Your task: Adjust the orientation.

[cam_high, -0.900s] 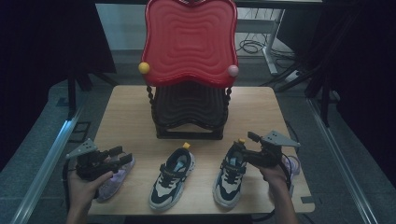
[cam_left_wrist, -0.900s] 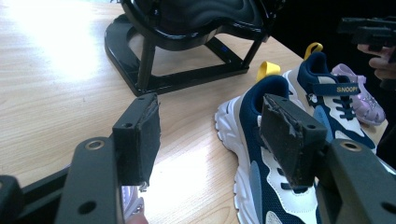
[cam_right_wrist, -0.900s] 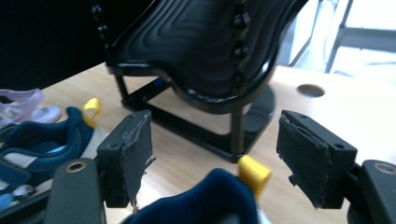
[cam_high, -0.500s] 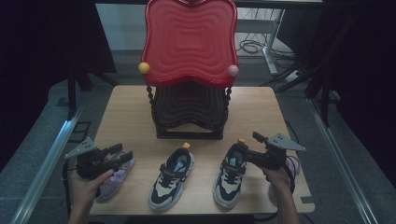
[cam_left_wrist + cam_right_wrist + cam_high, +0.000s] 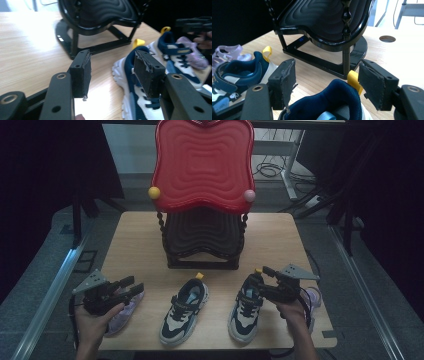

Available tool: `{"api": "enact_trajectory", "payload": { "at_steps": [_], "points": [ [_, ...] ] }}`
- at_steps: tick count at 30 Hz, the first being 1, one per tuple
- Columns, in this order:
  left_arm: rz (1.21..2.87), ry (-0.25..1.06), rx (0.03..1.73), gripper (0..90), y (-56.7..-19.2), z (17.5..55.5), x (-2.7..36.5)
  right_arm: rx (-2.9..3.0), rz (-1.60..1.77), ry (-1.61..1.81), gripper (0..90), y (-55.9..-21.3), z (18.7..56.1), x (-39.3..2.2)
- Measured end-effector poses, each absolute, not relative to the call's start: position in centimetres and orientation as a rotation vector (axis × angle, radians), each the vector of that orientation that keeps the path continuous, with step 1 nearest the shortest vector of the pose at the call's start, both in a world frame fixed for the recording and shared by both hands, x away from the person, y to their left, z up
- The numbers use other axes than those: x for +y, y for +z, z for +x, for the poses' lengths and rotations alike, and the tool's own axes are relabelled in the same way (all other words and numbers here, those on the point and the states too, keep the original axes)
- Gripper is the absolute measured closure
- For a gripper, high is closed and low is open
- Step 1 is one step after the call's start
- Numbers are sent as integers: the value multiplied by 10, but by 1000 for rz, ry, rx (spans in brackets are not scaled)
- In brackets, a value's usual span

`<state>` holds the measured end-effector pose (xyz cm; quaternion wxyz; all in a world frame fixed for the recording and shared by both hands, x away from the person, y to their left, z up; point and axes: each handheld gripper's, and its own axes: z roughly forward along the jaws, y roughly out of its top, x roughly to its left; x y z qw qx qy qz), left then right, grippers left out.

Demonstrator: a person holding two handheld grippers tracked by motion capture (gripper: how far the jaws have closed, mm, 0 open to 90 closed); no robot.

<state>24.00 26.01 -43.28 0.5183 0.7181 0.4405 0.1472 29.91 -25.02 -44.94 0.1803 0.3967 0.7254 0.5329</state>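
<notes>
Both pairs of fingers stand apart with nothing pressed between them: the left gripper (image 5: 131, 287) has bare tabletop in its gap, and the right gripper (image 5: 261, 279) has its pads (image 5: 287, 80) spread to either side of a navy padded heel collar without touching it.

Taking the chair-shaped rack (image 5: 202, 227) as landmark, from largest to smallest: its red wavy upper tray (image 5: 202, 165), with a yellow ball at one corner and a pink one at the other, tilts up at the back, and its black lower shelf (image 5: 324, 20) sits beneath on a black frame, all on the wooden table (image 5: 280, 240).

In front of the rack's right leg lies the right sneaker (image 5: 246, 307), navy, white and grey. Its long axis runs from the rack toward the person, heel with yellow pull tab (image 5: 355, 77) nearest the rack, toe toward the table's near edge. The right gripper is at this heel.

In front of the rack's middle lies the left sneaker (image 5: 184, 311), its mate, roughly parallel, heel toward the rack, toe angled slightly away to the left.

Farther left of the rack's front, under the left gripper, a lilac sandal (image 5: 125, 312) lies partly covered by the hand. Farther right, behind the right hand, a second lilac sandal (image 5: 314, 296) shows at the table's edge
</notes>
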Motion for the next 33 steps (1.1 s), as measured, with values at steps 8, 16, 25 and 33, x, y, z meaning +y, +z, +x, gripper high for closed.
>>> {"api": "enact_trajectory", "payload": {
  "at_steps": [8, 16, 25, 33],
  "points": [
    [1772, 387, 1079, 555, -419, 234, 255, 1986, 1136, 1483, 316, -445, 289, -265],
    [1790, 373, 1061, 711, -410, 231, 254, 1949, 1203, 1473, 311, -450, 294, -276],
    [1873, 403, 1067, 853, -402, 210, 269, 1945, 1187, 1484, 301, -449, 292, -272],
    [1843, 323, 1159, 868, -433, 204, 285, 1928, 1249, 1466, 299, -455, 296, -273]
  ]
}}
